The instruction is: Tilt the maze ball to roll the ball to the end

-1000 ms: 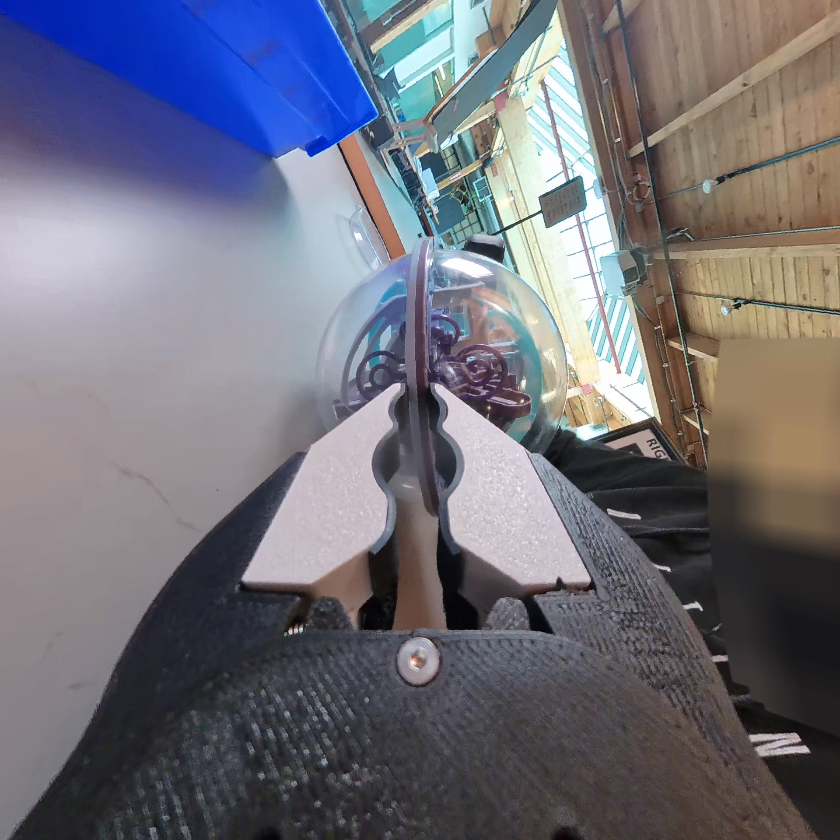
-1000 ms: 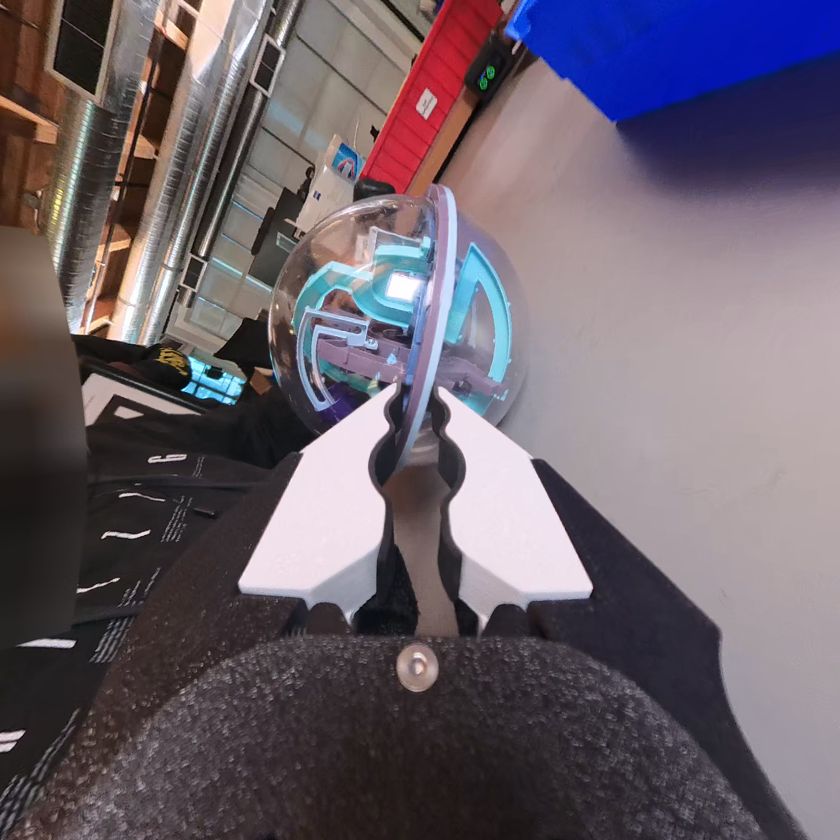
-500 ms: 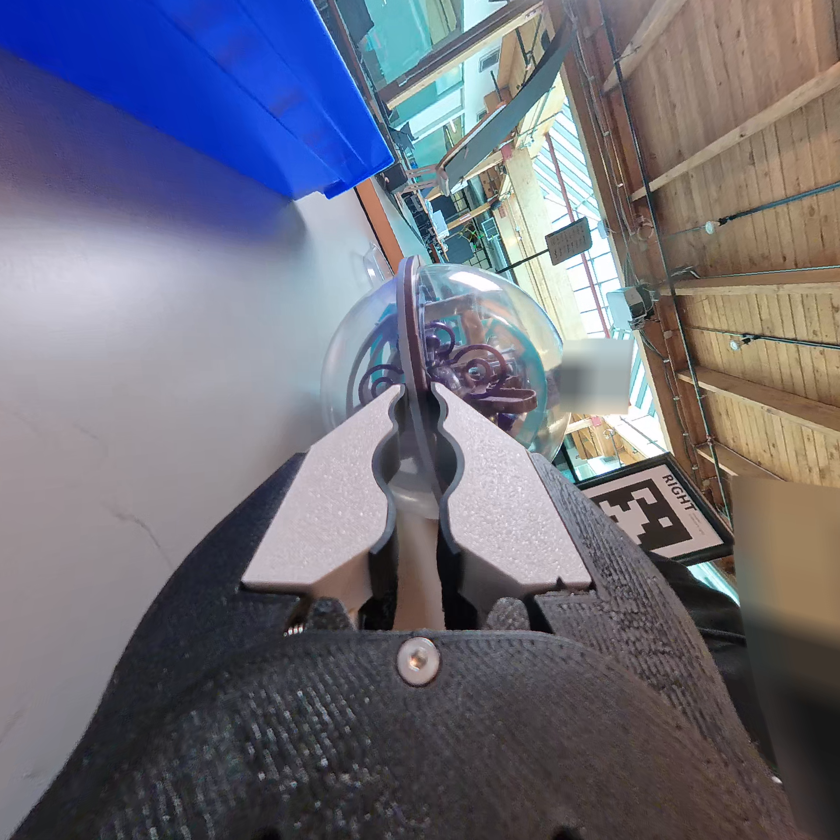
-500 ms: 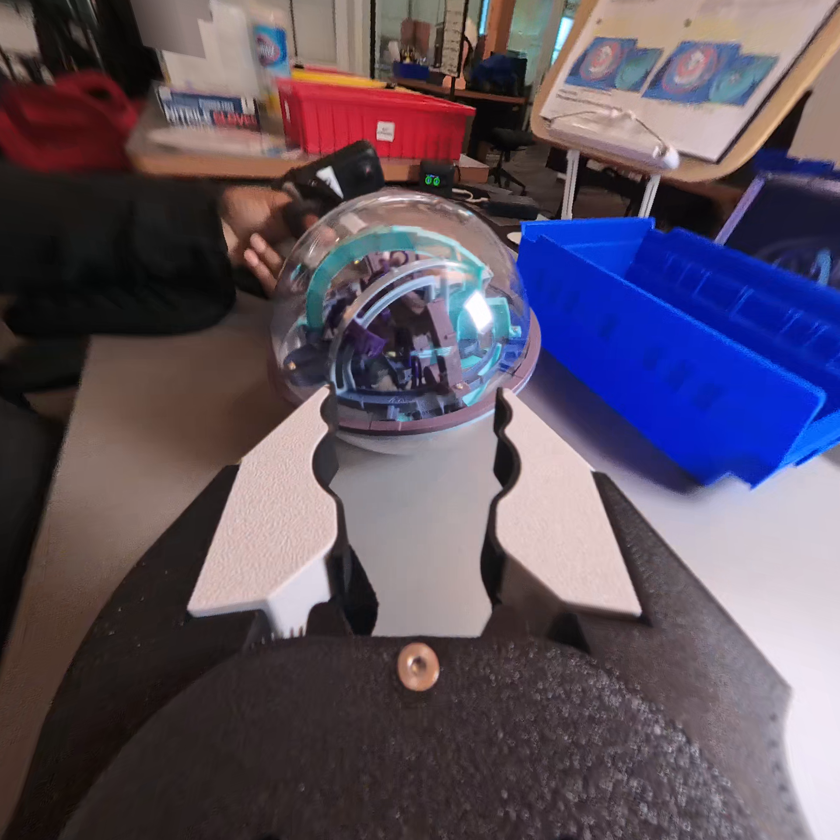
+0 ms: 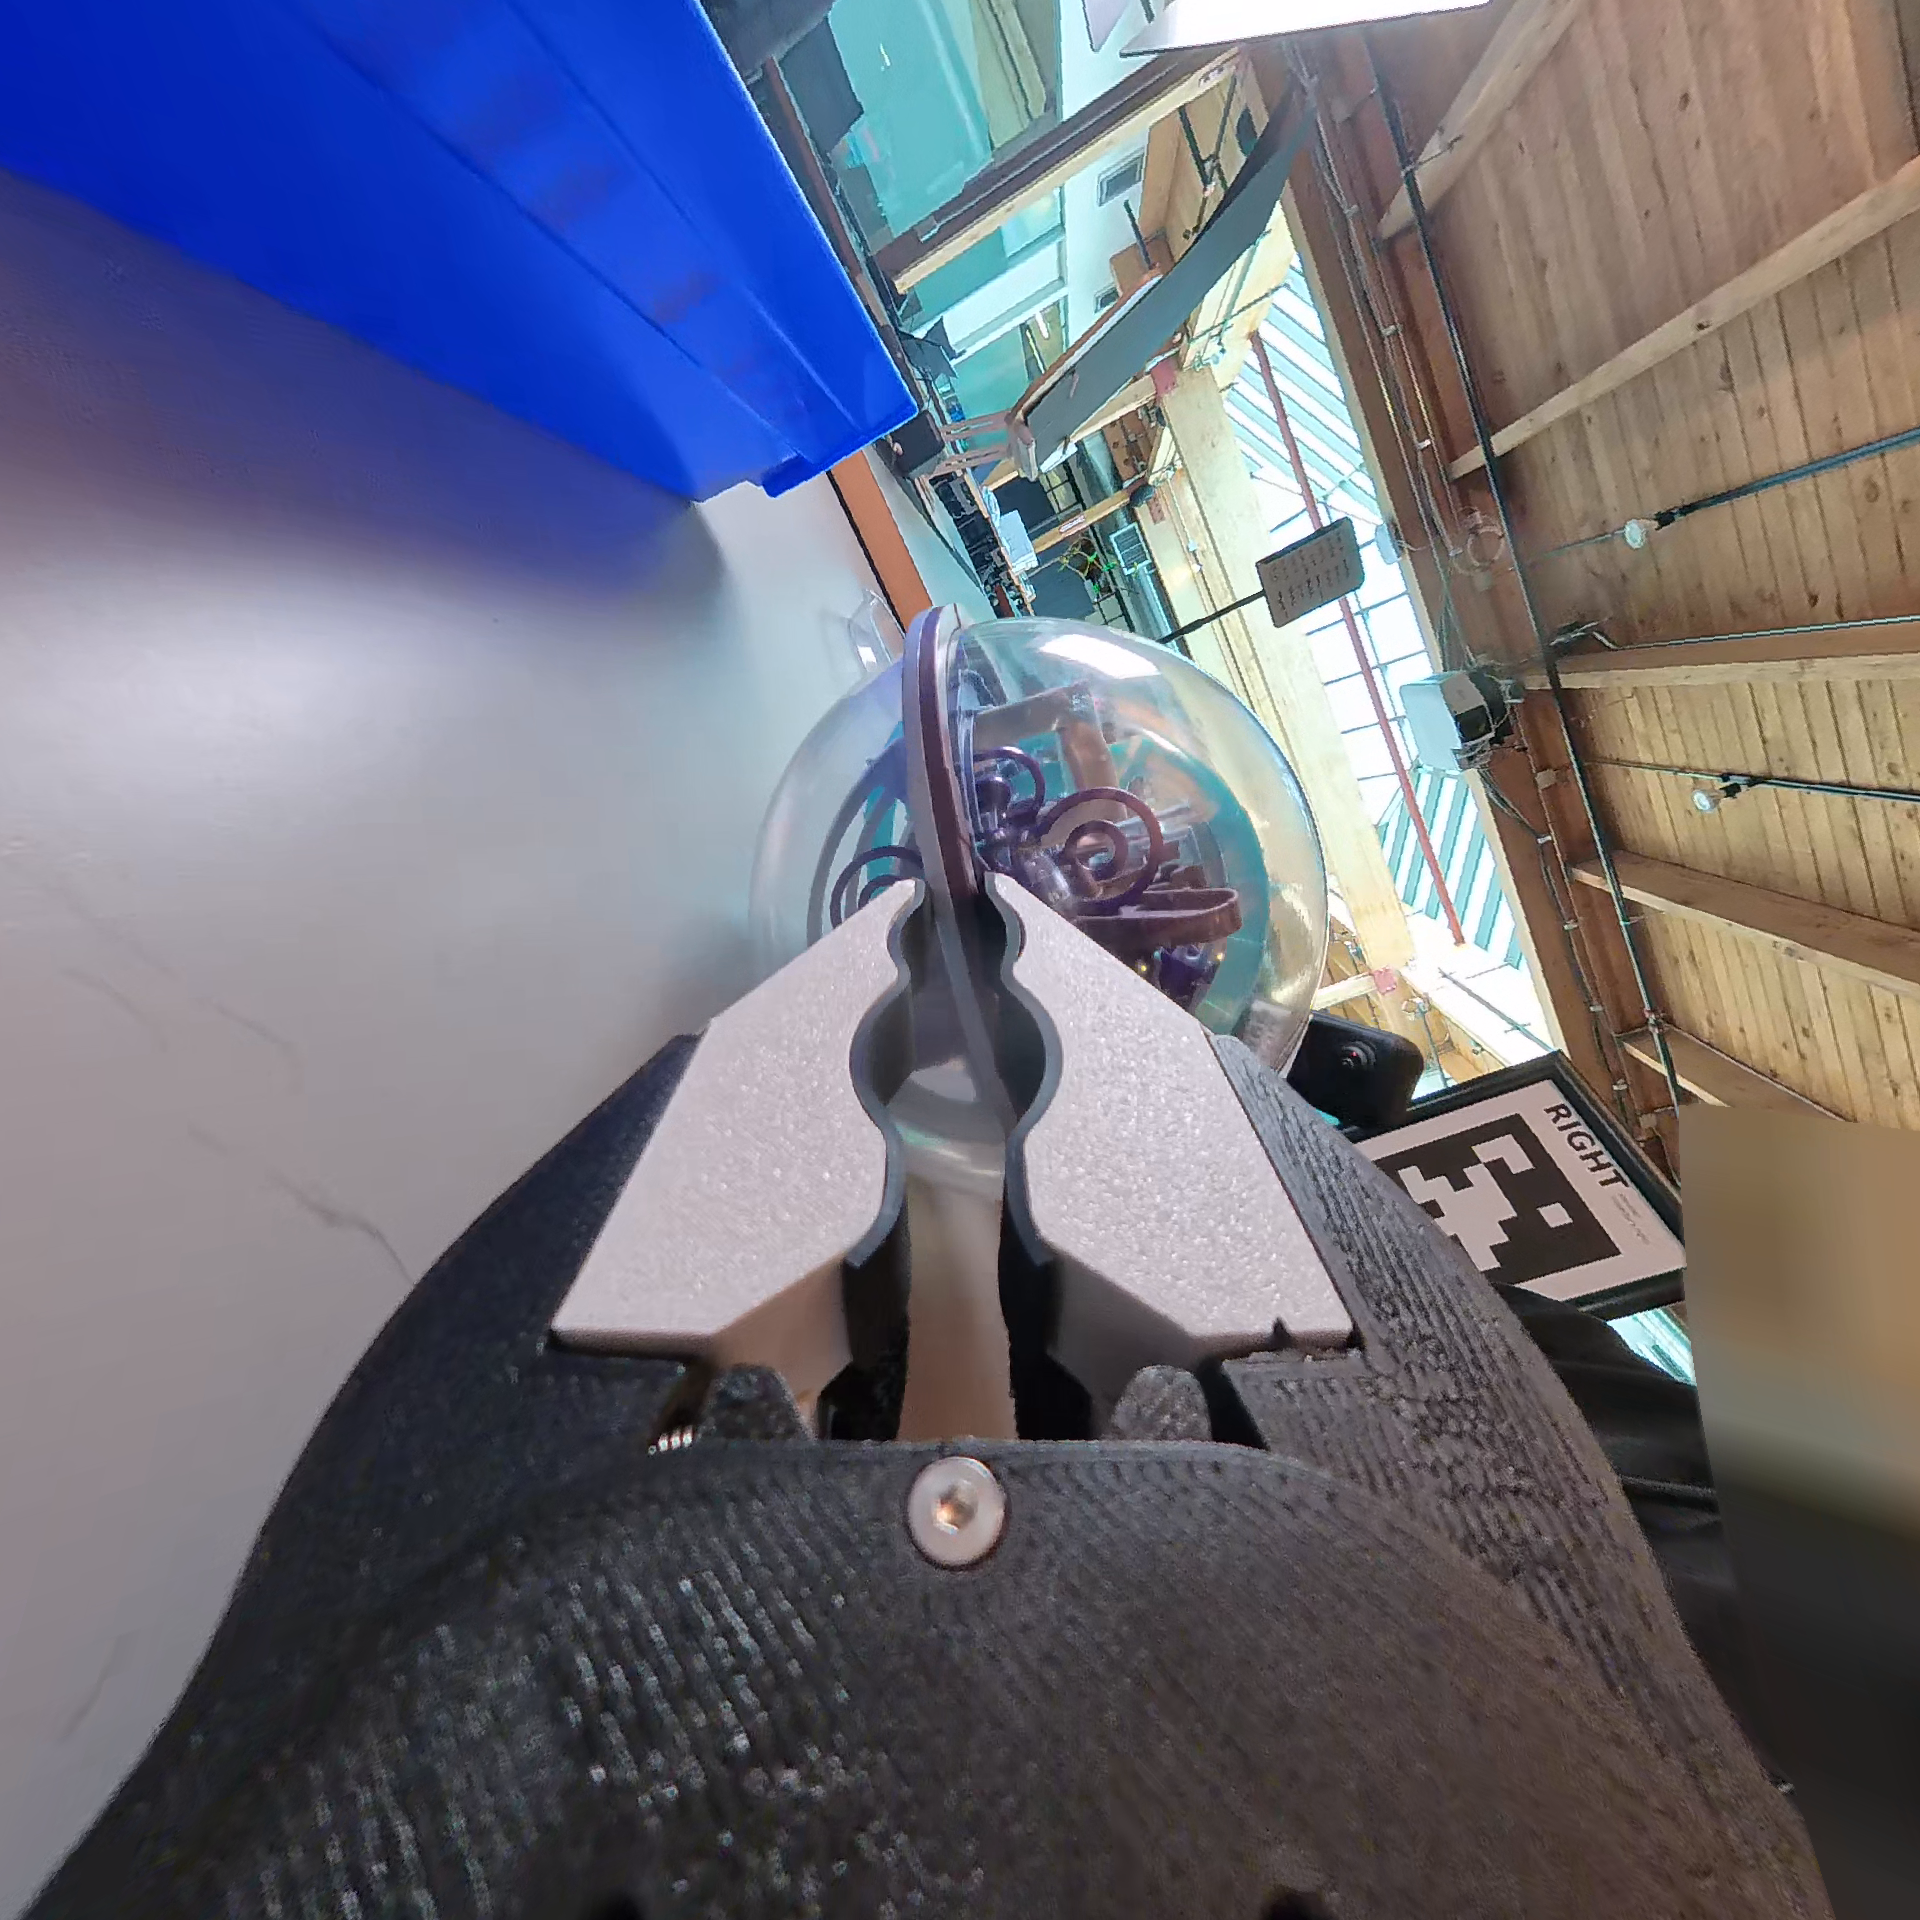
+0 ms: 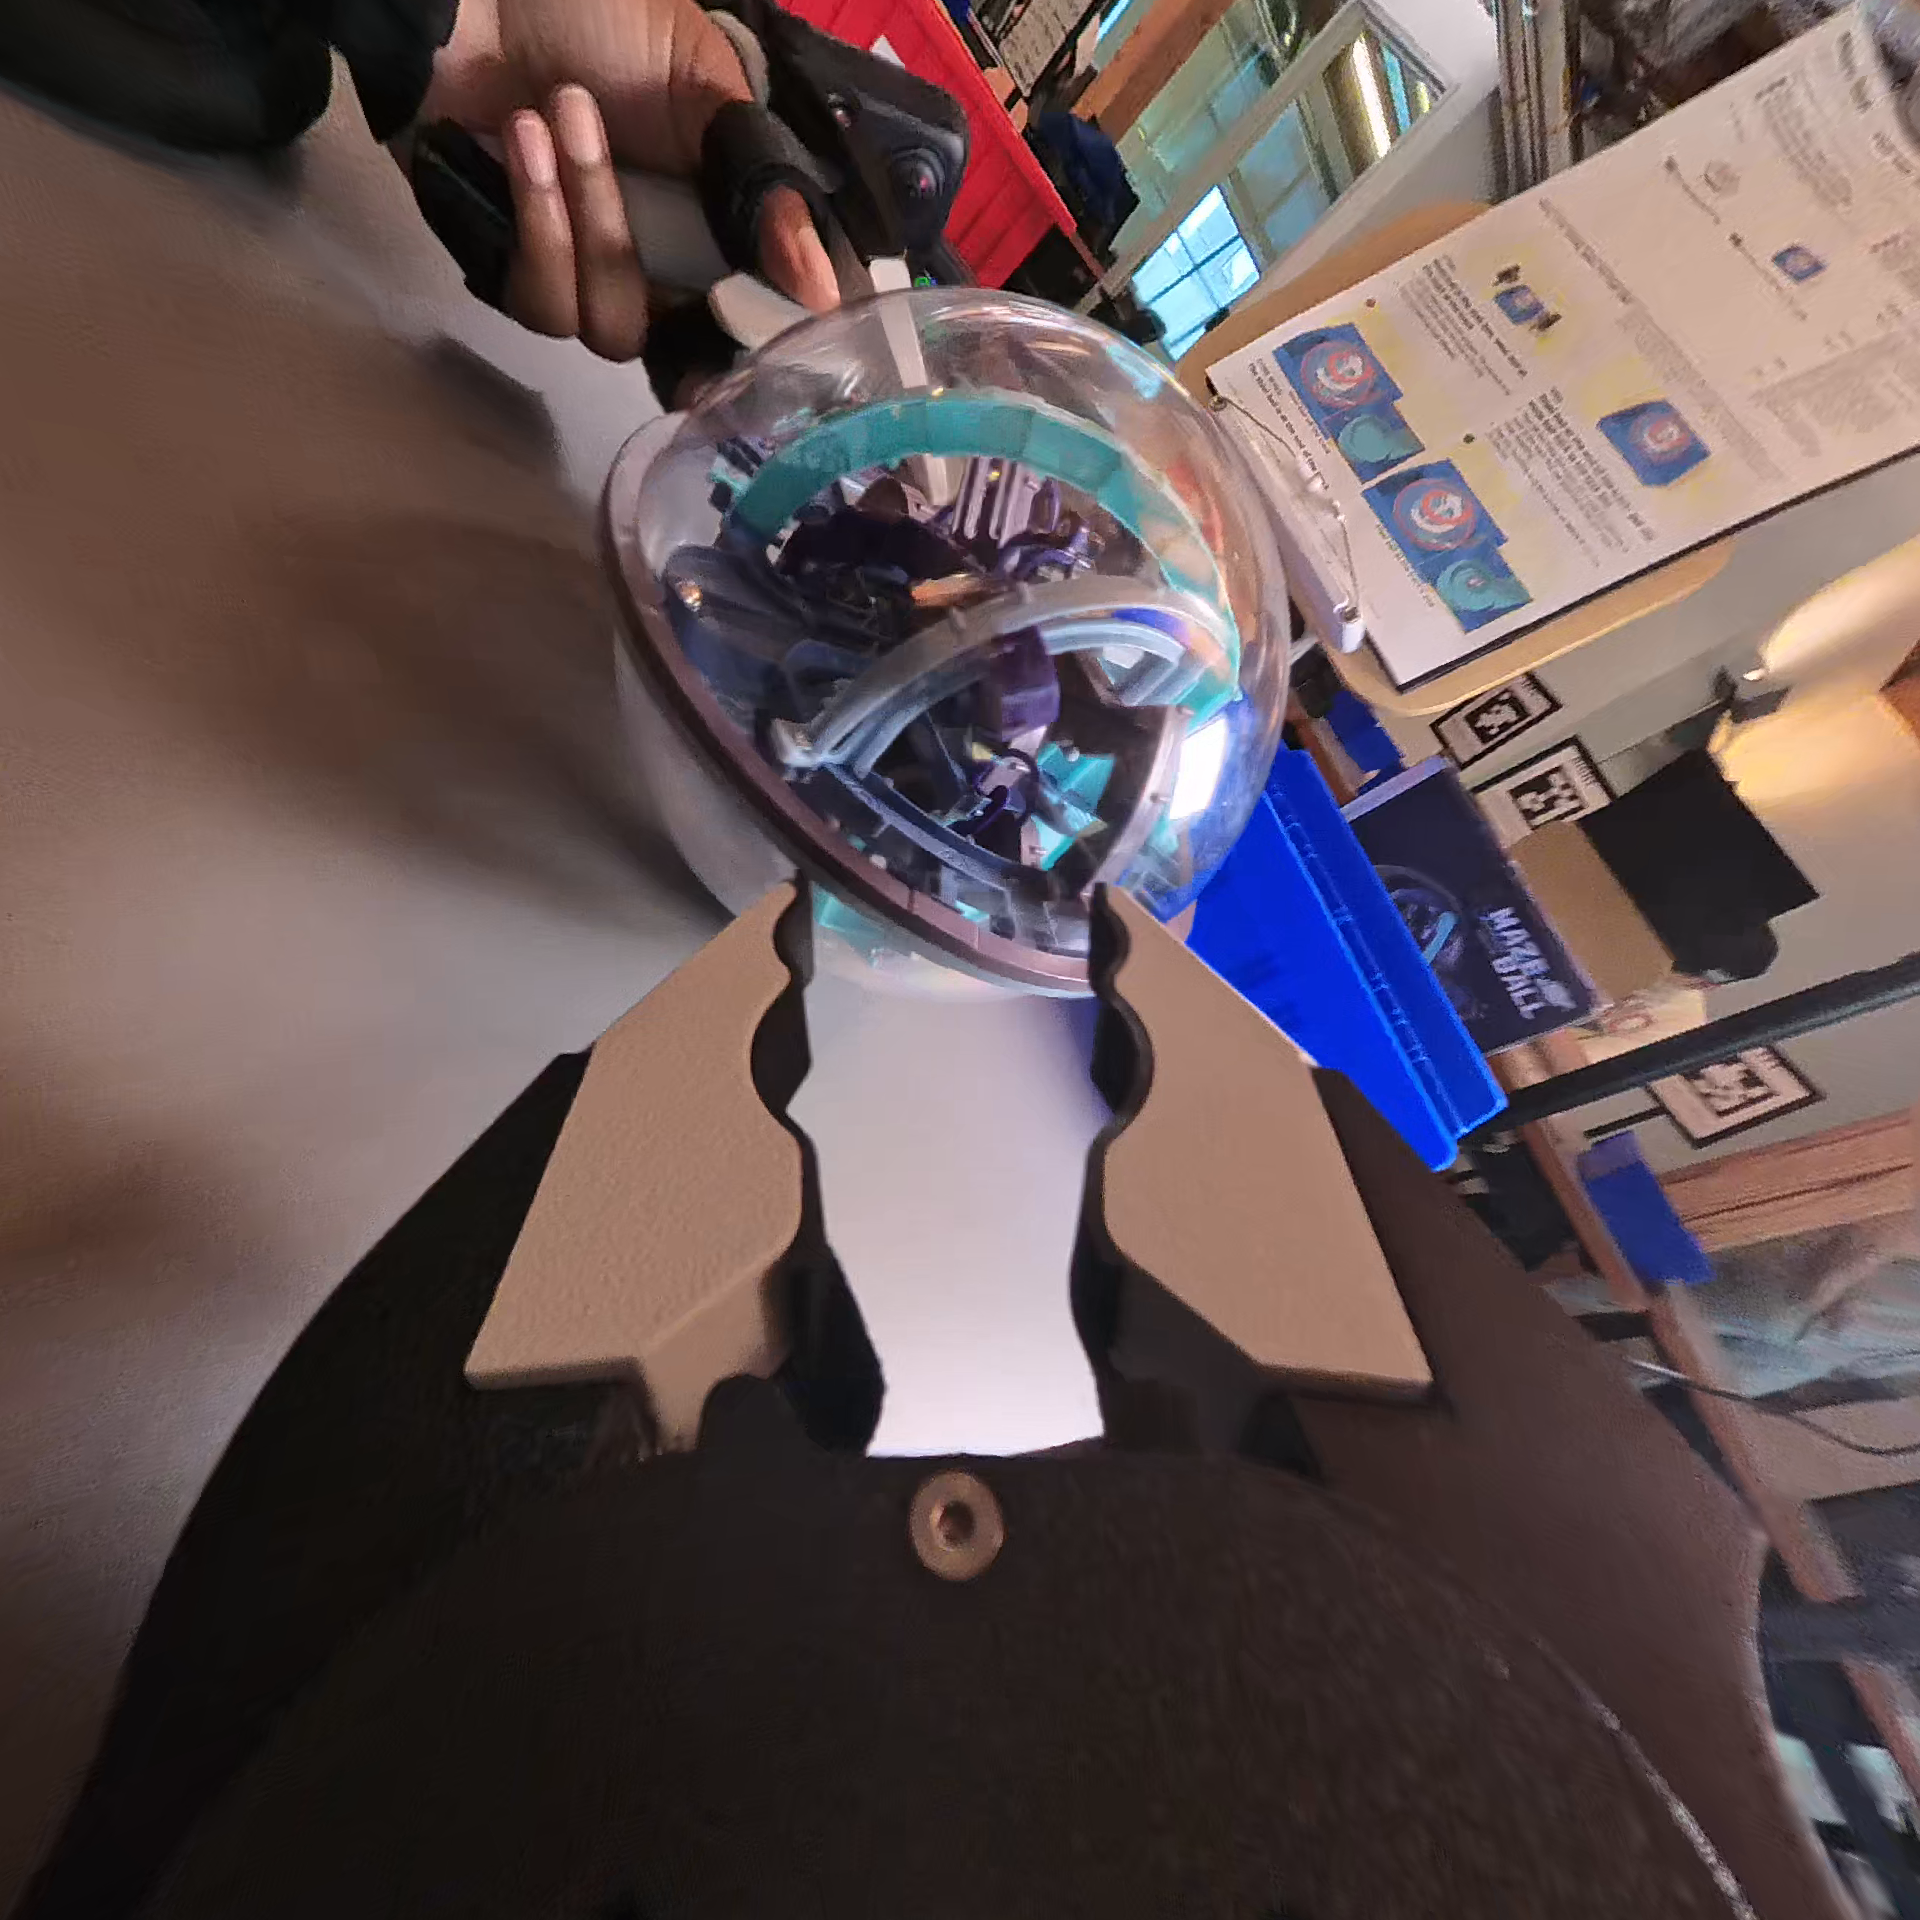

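My left gripper (image 5: 951, 894) is clamped on the rim of the maze ball (image 5: 1101, 831), which I hold up off the table (image 5: 312, 831) with the rim standing edge-on to me and the blue bin (image 5: 436, 229) beyond it; my right gripper (image 6: 943, 904) has its fingers spread, tips just beside the ball's rim on the near side, gripping nothing as far as I can tell; so the left alone carries the ball; the little ball inside I cannot make out; there is open room on the table side of the ball, less toward the bin.
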Tool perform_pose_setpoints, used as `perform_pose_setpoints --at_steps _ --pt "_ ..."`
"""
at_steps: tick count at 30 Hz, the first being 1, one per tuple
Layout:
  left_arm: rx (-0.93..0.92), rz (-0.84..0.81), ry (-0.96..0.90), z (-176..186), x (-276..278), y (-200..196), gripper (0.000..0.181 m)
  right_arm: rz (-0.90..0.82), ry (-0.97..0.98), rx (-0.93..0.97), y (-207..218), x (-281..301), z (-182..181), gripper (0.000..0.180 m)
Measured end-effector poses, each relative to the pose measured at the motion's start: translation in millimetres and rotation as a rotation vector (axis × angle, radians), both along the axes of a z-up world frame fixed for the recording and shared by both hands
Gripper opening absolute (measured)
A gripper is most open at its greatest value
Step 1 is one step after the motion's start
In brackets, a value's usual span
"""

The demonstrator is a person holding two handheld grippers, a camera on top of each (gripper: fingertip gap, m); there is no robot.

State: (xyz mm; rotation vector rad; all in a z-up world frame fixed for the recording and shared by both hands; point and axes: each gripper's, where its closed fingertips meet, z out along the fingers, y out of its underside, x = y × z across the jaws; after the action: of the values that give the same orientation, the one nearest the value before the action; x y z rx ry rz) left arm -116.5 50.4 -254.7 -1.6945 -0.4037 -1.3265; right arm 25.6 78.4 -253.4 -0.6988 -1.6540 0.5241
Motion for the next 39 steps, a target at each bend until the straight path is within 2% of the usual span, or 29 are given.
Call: perform_pose_setpoints --at_steps 2,6,8,13,16,18,21,24,32,39 --pt "0.001 0.005 0.009 0 0 0 0.007 -0.008 0.014 0.062 2 1 -1 0.039" --pt "0.022 -0.003 0.053 0 2 -3 0.008 -0.007 0.014 0.116 3 4 -3 0.030" --pt "0.035 -0.010 0.096 0 3 -4 0.010 -0.008 0.015 0.144 4 6 -4 0.019" --pt "0.154 -0.009 0.191 16 2 -7 0.037 0.008 0.033 0.161 -2 6 -3 0.013" --pt "0.194 -0.013 0.274 19 3 -8 0.044 0.015 0.036 0.187 -5 7 -3 0.011" --pt "0.201 -0.026 0.305 16 7 -7 0.041 0.023 0.041 0.213 -8 7 -3 0.010" --pt "0.206 -0.066 0.310 14 14 -9 0.022 0.033 0.049 0.261 -12 7 -3 0.008" --pt "0.205 -0.061 0.331 11 15 -8 0.012 0.043 0.056 0.308 -15 6 -3 0.007" --pt "0.185 -0.062 0.327 8 15 -10 0.012 0.063 0.054 0.438 -22 6 -5 0.006" --pt "0.212 0.000 0.331 14 -1 -9 0.027 0.088 0.046 0.543 -32 6 -10 0.006"
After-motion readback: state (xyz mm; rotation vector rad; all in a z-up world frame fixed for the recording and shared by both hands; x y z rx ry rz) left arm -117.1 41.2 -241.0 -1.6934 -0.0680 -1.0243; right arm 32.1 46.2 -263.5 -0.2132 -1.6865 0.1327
